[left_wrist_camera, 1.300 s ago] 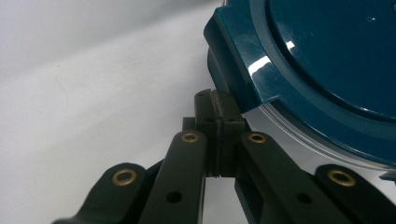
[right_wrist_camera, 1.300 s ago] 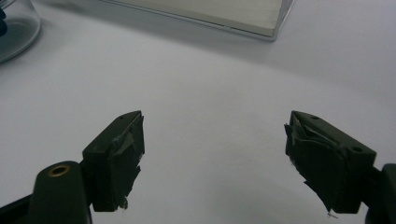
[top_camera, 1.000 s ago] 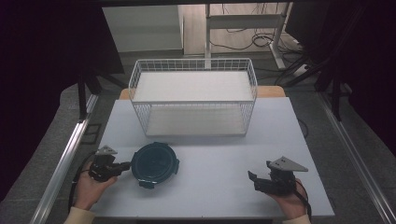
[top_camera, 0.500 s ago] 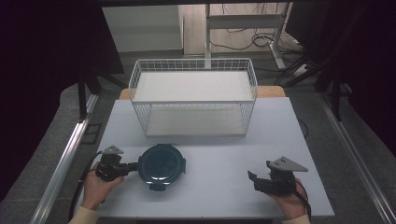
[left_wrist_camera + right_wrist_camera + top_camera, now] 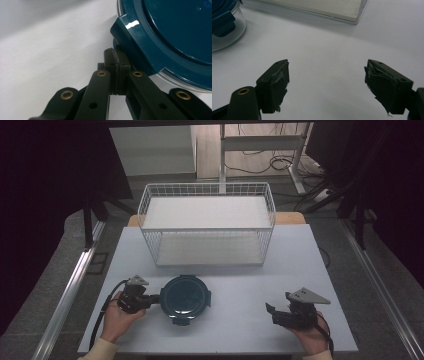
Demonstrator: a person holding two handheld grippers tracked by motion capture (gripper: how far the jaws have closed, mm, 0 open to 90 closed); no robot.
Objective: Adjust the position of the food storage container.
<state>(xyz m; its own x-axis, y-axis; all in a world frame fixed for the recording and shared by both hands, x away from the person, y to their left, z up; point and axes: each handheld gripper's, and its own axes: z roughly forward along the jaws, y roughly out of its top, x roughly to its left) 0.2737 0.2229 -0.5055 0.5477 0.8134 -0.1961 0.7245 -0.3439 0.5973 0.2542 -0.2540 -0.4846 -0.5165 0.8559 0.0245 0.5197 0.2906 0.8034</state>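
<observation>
A round clear container with a dark teal clip lid (image 5: pixel 185 298) sits on the white table (image 5: pixel 240 285), near the front left. My left gripper (image 5: pixel 154 299) lies level just left of it, jaws shut together with nothing between them. In the left gripper view the joined tips (image 5: pixel 116 56) rest against a latch flap of the lid (image 5: pixel 175 32). My right gripper (image 5: pixel 270 312) rests at the front right, well apart from the container. Its jaws stand open and empty over bare table in the right gripper view (image 5: pixel 325 75), where the container (image 5: pixel 224 25) shows at the far left.
A white wire basket (image 5: pixel 210 247) with a pale floor stands at the back middle of the table; its corner (image 5: pixel 324 7) shows in the right gripper view. A hand holds each gripper at the table's front edge. Bare table lies between container and right gripper.
My left gripper has slid to the right along the table, and the container has moved right ahead of its shut tips. The right gripper has stayed where it was.
</observation>
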